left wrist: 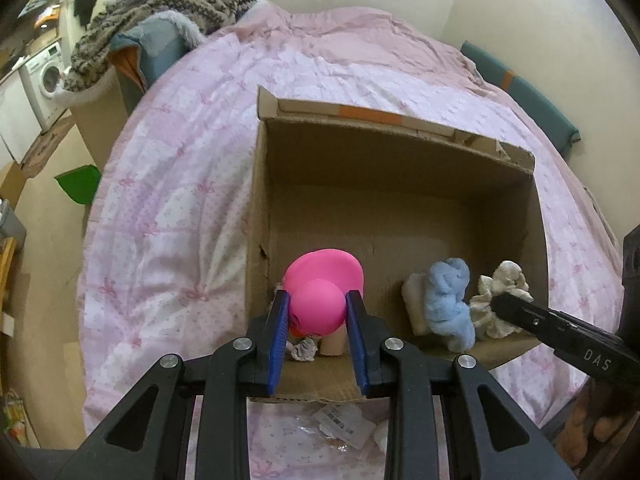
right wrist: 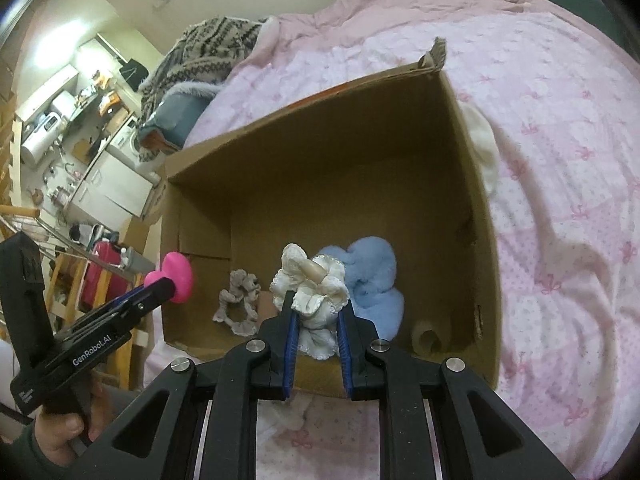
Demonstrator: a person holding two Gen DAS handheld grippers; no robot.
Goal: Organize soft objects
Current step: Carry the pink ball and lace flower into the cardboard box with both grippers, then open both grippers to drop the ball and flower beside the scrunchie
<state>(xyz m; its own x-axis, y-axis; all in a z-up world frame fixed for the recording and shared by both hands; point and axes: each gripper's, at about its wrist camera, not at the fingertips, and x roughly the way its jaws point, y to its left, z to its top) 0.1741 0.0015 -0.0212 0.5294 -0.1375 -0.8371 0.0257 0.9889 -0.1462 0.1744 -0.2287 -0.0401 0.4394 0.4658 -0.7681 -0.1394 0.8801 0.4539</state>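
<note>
An open cardboard box (left wrist: 400,184) lies on a pink bed; it also shows in the right wrist view (right wrist: 320,184). My left gripper (left wrist: 318,304) is shut on a pink soft toy (left wrist: 320,304) over the box's near left corner; the toy shows in the right wrist view (right wrist: 176,276). My right gripper (right wrist: 318,308) is shut on a cream frilly soft piece (right wrist: 312,280), also in the left wrist view (left wrist: 500,292), above the box floor. A blue fluffy item (right wrist: 372,276) lies beside it. A grey scrunchie (right wrist: 236,304) lies on the box floor.
The pink quilt (left wrist: 192,184) surrounds the box. A patterned blanket and blue cushion (left wrist: 168,12) sit at the bed's far left. A cream cloth (right wrist: 486,148) lies by the box's right wall. A clear plastic wrapper (left wrist: 344,424) lies below the left gripper.
</note>
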